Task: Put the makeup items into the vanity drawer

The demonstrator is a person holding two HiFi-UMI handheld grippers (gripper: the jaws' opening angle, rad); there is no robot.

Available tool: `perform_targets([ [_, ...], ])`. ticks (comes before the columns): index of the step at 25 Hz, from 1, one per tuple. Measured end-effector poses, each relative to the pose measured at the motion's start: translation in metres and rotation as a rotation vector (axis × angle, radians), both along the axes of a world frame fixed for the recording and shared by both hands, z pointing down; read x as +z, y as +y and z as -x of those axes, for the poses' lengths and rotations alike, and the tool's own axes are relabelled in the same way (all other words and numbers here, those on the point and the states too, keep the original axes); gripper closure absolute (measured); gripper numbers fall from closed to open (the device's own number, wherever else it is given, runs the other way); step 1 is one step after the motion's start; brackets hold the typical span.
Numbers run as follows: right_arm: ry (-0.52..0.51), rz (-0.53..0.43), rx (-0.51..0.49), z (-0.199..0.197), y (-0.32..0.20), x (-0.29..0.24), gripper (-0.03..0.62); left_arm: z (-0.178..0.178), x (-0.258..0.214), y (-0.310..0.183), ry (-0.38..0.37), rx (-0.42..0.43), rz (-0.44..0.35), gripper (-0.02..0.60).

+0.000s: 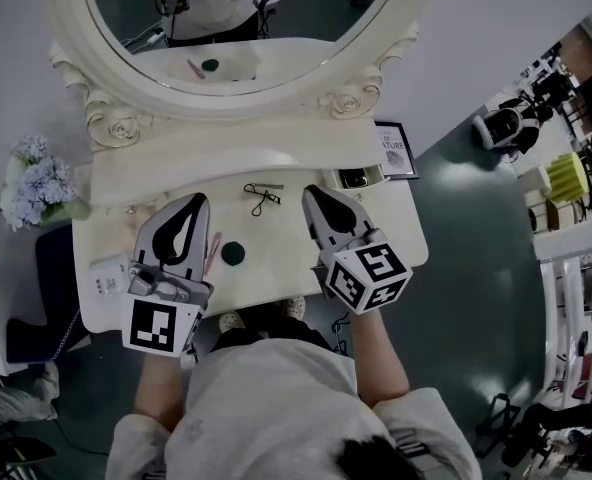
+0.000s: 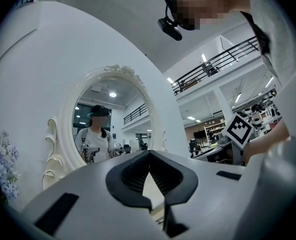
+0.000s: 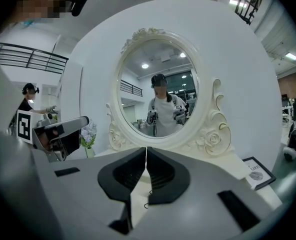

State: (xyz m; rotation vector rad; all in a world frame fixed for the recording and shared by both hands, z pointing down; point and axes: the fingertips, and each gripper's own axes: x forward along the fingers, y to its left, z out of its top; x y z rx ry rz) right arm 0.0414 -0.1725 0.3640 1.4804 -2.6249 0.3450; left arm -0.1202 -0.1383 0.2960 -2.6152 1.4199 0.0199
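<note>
Cream vanity top (image 1: 276,236) — eyelash curler (image 1: 263,198), green disc (image 1: 234,253); flowers (image 1: 38,190) alongside

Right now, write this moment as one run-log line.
left gripper: shut, empty | right gripper: shut, empty | eyelash curler, green round case: on vanity top

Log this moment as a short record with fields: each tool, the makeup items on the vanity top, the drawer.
left tool: shut, empty, over the vanity top
right tool: shut, empty, over the same top
eyelash curler: lying on the top, between the two tool tips
green round compact: on the top, nearer the front edge
pink stick: on the top, between the left tool and the compact
drawer: none seen open
</note>
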Motion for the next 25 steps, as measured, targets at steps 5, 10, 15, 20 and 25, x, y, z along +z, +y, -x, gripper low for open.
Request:
perform_targets([
  [5, -0.015, -0.059, -0.002, 0.013, 0.012, -0.016, 0.571, 0.011, 0.005, 0.007, -0.029, 0.011, 0.019, 0.568],
  [10, -0.030, -0.114, -0.008, 0.026, 0.024, -0.030, 0.571, 0.022, 0.004, 0.013, -0.028, 0.010, 0.024, 0.568],
  [15, -0.029, -0.162, -0.023, 0.041, 0.035, -0.038, 0.571, 0.034, 0.004, 0.021, -0.022, 0.008, 0.029, 0.568],
  [20, -0.032, -0.201, -0.038, 0.054, 0.044, -0.044, 0.571, 0.044, 0.001, 0.026, -0.008, -0.005, 0.024, 0.568],
  [25, -0.034, -0.227, -0.067, 0.065, 0.052, -0.053, 0.571, 0.053, 0.000, 0.034, -0.019, -0.024, 0.032, 0.568],
])
